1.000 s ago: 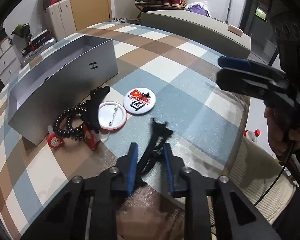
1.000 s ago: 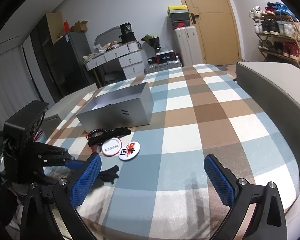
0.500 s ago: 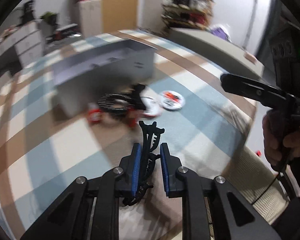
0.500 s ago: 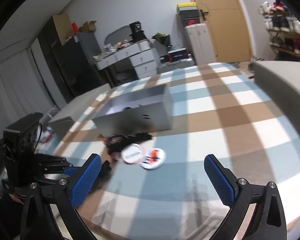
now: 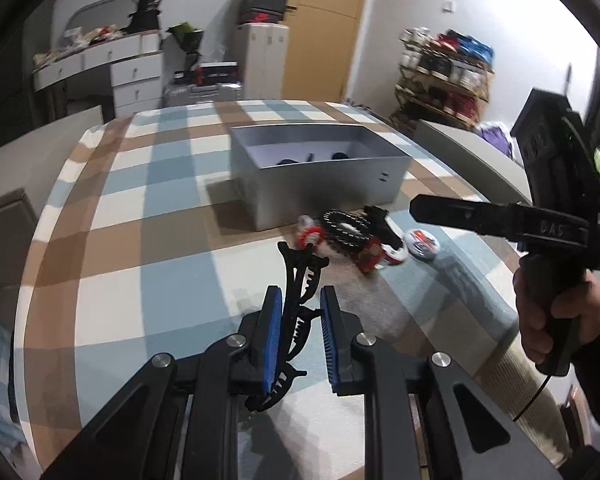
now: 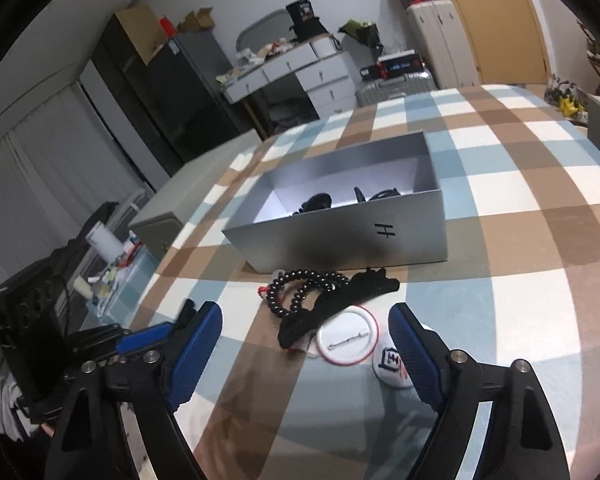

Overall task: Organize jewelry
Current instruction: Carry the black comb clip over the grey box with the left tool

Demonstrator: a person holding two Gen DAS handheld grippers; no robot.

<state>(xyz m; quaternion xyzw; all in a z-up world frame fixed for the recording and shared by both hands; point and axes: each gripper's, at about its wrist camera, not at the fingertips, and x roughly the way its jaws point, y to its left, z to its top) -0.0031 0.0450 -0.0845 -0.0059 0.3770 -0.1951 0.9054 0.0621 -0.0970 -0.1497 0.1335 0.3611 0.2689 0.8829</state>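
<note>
While hovering in front of the box [image 5: 328, 188], well short of its near wall, pinching a black clip [image 5: 296, 264] in the left gripper [image 5: 300, 296]: blue pads pressed nearly together on the clip's lower half, toothed end sticking up and forward, tail hanging below the fingers. Judging it light, stiff plastic, springy at the hinge, thin enough to swivel in a narrow pinch. Gripping across both arms low down, as now, looking safest. Needing only a carry over the near wall and a release inside, joining the dark pieces lying there.

Closing the right gripper [image 6: 306, 312], jaws wide apart for now, pads touching nothing. Framing a white badge [image 6: 346, 342] lying pin-side up in front of the box, not gripping it. Lying just beside that one, farther from the box: a printed badge [image 6: 392, 364], partly hidden behind one finger. Lying just in front of the near wall: a bead bracelet [image 6: 304, 288] and a second clip [image 6: 340, 300], touching each other, that clip overlapping the white badge's edge.

Judging the badges light, hard, slick and flat on the cloth [image 6: 520, 240], so awkward to get under; taking one across its rim, edge to edge. Judging the bracelet loose and floppy; pinching a bunch of beads rather than a single one.
</note>
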